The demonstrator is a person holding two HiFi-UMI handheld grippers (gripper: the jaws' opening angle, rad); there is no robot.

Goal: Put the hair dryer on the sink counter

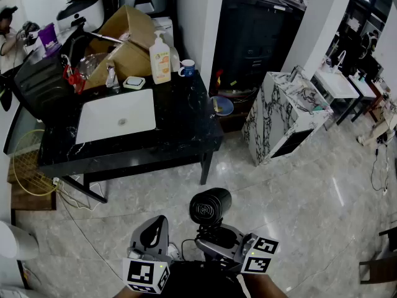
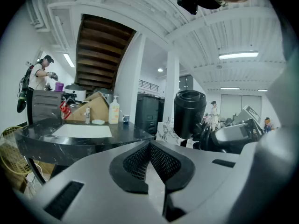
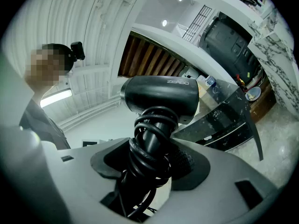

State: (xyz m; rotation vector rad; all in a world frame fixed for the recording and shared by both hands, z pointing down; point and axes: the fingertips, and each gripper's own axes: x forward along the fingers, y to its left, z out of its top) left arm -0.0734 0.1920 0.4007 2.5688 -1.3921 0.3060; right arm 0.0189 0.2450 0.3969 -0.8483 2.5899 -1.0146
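The hair dryer (image 1: 210, 207) is up off the ground in my right claw (image 1: 214, 234), low and near in the head view, well apart from the sink counter (image 1: 180, 123) over at the far left. So by my reckoning the pick-up is done, and the carry across the pale tiled floor (image 1: 298, 185) and the set-down are both left to do; nothing of it rests on the counter yet.

Looking along my own jaws in the right gripper view, they're clamped on the handle of the hair dryer (image 3: 159, 97), pads pressing on either side. It's a glossy black dryer with a short, fat barrel lying crosswise above the handle and some pale lettering on its side. Its black cord (image 3: 148, 146) is wound in tight coils round the handle, right where I grip, with a loop trailing down below. From above, the round end of the barrel shows a fine ringed grille.

My left claw (image 1: 154, 231) hangs just beside it on the left, jaws together on nothing.

On the black marble counter there's bare room to the right of the white basin (image 1: 118, 113). At its far edge stand a soap pump bottle (image 1: 160, 59) and a blue mug (image 1: 187, 67).
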